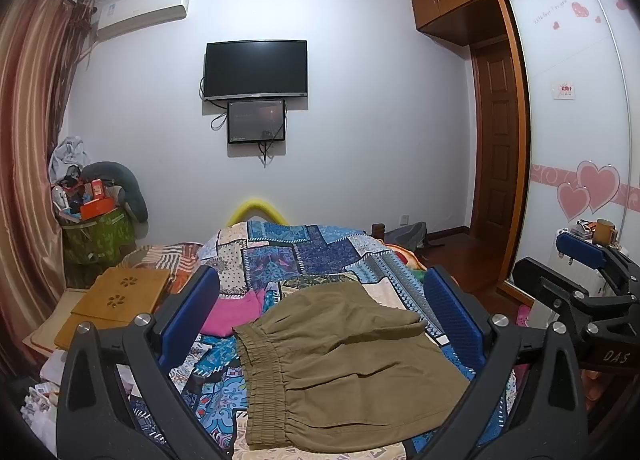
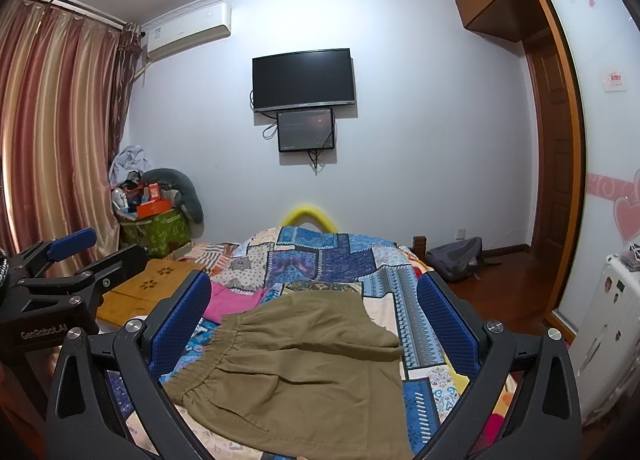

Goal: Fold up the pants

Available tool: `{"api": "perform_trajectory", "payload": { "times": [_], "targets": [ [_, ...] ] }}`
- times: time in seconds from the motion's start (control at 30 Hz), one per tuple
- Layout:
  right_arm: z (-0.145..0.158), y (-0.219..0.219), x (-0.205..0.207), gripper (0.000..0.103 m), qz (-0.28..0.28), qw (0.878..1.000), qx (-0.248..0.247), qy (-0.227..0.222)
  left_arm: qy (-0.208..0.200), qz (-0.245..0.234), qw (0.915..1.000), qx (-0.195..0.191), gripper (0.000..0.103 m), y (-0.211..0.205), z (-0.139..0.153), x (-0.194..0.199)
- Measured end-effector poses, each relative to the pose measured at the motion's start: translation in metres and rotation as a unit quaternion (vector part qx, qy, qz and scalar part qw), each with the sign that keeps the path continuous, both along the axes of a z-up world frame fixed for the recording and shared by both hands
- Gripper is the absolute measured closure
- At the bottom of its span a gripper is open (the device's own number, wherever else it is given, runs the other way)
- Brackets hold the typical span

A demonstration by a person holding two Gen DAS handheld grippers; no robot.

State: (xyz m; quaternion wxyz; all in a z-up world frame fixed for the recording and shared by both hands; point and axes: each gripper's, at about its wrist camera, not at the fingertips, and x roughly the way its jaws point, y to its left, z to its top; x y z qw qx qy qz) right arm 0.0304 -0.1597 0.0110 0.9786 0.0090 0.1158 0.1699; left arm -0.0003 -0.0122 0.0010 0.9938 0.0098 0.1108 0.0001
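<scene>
Left wrist view. The left tool hangs above the bed with its two blue-padded fingers spread wide apart and nothing between them. Below and between the fingers lie the olive-khaki pants, folded into a compact bundle on the patchwork bedspread; the gathered elastic waistband faces left, and an upper layer of cloth is doubled over the lower one. A pink garment lies on the bedspread just beside the pants, at their far left. A slatted bamboo lap tray rests at the bed's left edge. At the right border the right tool is seen from the side, its fingers apart and holding nothing. On the far wall hang a dark television, a smaller screen below it, and an air conditioner.

Right wrist view. The right tool is likewise held over the bed, fingers wide apart and empty. The pants lie on the bedspread between and beneath them, waistband toward the left. The pink garment touches the far left corner of the pants. The left tool enters at the left border, its fingers apart. A grey backpack sits on the wooden floor beyond the bed, near the wardrobe.
</scene>
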Motion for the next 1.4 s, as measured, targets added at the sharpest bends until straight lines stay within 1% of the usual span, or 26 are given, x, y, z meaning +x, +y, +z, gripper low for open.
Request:
{"api": "perform_trajectory", "payload": {
  "times": [0.83, 1.1, 1.23, 1.3, 1.4],
  "targets": [
    [0.0, -0.001, 0.002, 0.001, -0.002, 1.0, 0.0, 0.003, 0.0, 0.004, 1.0, 0.007, 0.0, -0.003, -0.002, 0.007],
    [-0.003, -0.003, 0.008, 0.001, -0.009, 1.0, -0.002, 0.008, 0.003, 0.011, 0.9999, 0.011, 0.0, 0.0, -0.007, 0.018],
    [-0.011, -0.006, 0.019, 0.001, -0.022, 1.0, -0.012, 0.01, 0.02, 0.026, 0.9993, 0.019, 0.0, 0.007, -0.016, 0.037],
    [-0.018, -0.008, 0.028, 0.001, -0.033, 0.999, -0.026, 0.017, 0.039, 0.03, 0.9986, 0.019, 0.0, 0.014, -0.024, 0.054],
    [-0.037, -0.012, 0.048, 0.001, -0.047, 0.997, -0.05, 0.039, 0.072, 0.04, 0.9964, 0.023, 0.0, 0.025, -0.038, 0.078]
  ]
}}
